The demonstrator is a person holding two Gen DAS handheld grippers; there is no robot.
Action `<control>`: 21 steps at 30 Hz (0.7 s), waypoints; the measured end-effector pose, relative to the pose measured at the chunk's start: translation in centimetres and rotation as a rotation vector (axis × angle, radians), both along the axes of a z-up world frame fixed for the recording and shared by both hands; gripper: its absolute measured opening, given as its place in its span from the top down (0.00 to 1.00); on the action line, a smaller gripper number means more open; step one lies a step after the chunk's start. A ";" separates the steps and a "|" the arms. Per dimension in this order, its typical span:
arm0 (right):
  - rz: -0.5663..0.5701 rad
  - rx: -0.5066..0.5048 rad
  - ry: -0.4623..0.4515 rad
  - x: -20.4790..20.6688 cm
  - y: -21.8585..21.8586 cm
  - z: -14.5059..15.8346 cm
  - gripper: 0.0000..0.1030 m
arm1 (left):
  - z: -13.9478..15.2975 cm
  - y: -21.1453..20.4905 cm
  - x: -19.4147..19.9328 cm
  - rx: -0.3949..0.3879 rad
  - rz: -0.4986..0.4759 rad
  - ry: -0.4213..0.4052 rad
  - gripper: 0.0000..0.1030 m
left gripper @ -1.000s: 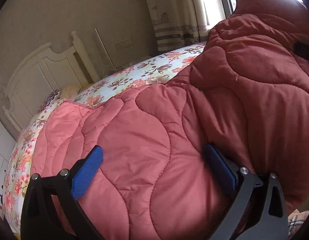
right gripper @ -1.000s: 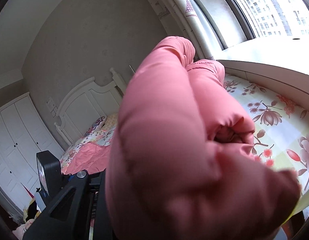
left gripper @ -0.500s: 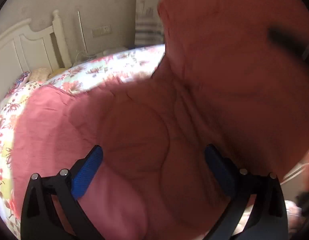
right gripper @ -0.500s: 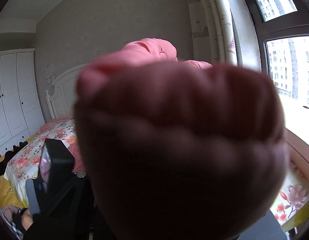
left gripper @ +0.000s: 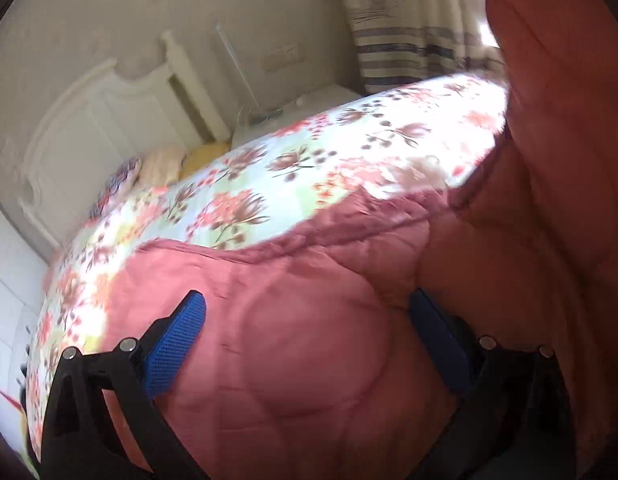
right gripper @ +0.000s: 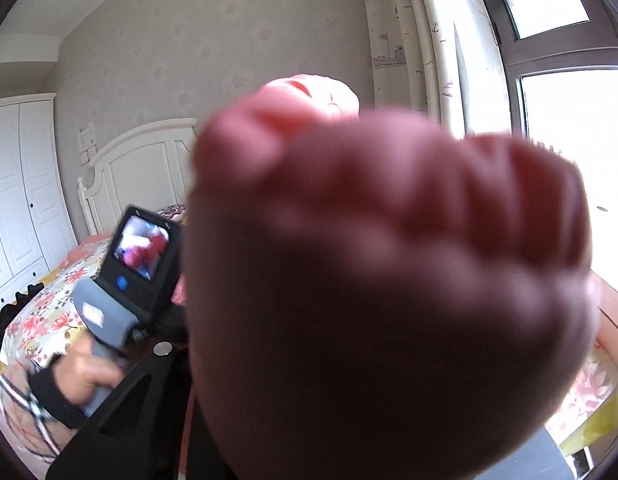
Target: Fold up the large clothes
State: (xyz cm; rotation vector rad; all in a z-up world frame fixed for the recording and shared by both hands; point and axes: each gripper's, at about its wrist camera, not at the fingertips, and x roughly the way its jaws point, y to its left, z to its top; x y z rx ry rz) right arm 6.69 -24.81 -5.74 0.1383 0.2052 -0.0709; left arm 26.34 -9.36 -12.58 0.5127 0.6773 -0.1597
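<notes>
Pink quilted padded garment [left gripper: 309, 360] | on floral-sheeted bed [left gripper: 329, 160], its far part now lifted off | your right gripper [right gripper: 349, 380] bunches it tight | left gripper [left gripper: 305, 344] wide, straddling | fold begun.

No legible text, label, brand or number anywhere.

Right wrist view: bunched pink quilt [right gripper: 389, 288] sits against the lens, out of focus, hiding the right gripper's fingers and most of the bed [right gripper: 49, 304]. Left wrist view: motion-blurred; quilt [left gripper: 309, 360] cut off at bottom and right edges, headboard [left gripper: 109, 128] soft.
</notes>
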 end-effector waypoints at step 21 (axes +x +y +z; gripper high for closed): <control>-0.001 -0.330 0.025 3.8 10.3 -1.5 0.56 | 8.3 19.4 -1.1 -0.802 0.241 -0.039 0.02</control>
